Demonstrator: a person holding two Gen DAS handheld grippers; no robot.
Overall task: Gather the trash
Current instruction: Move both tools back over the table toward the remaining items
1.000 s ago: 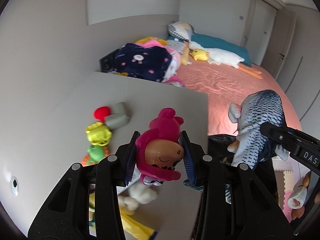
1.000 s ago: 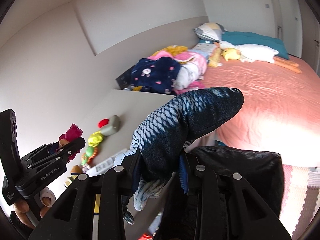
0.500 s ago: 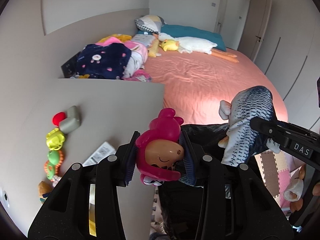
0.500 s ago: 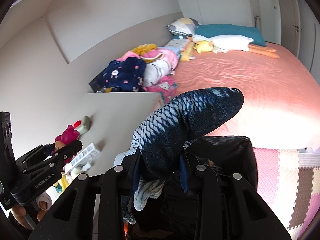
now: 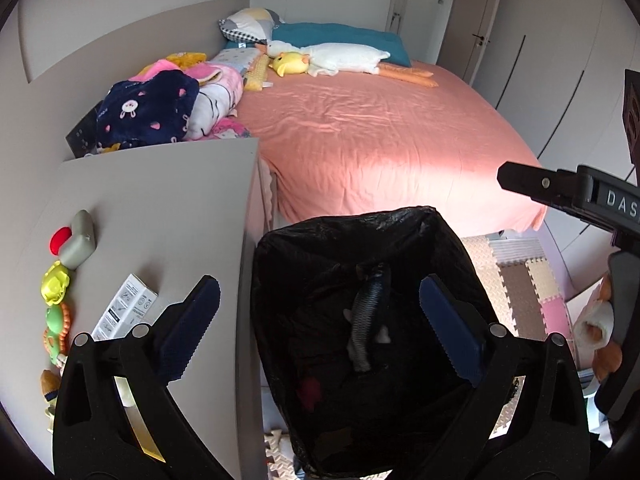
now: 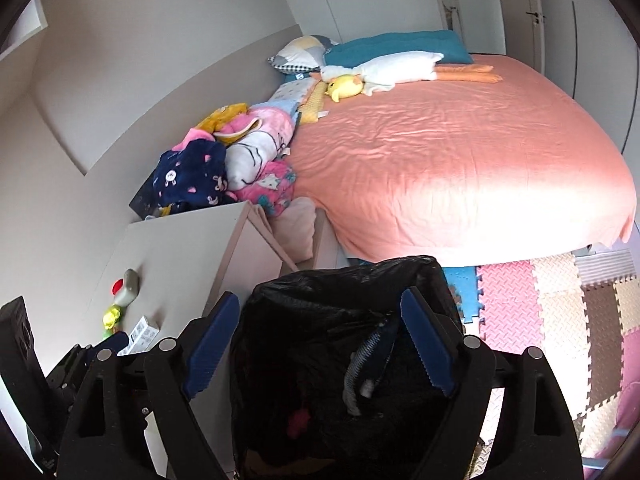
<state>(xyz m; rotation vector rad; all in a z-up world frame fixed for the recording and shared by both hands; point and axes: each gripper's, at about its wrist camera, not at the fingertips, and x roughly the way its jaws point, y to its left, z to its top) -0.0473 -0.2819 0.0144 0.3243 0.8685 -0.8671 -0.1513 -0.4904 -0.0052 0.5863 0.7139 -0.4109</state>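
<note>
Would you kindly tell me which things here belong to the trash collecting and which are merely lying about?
Job:
- black trash bag
- fish toy inside it
- pink doll inside it
- white box on the grey table

Lying about:
- bed
- blankets
- floor mats

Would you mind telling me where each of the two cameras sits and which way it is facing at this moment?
Left wrist: sits on the left gripper, looking down past its open fingers into the black bin bag beside the grey cabinet; the right gripper's finger and a hand show at right.
Right wrist: sits on the right gripper, jaws open over the same bag, bed beyond; the left gripper shows at lower left.
Shared: bag, fish plush inside it, cabinet, bed.
</note>
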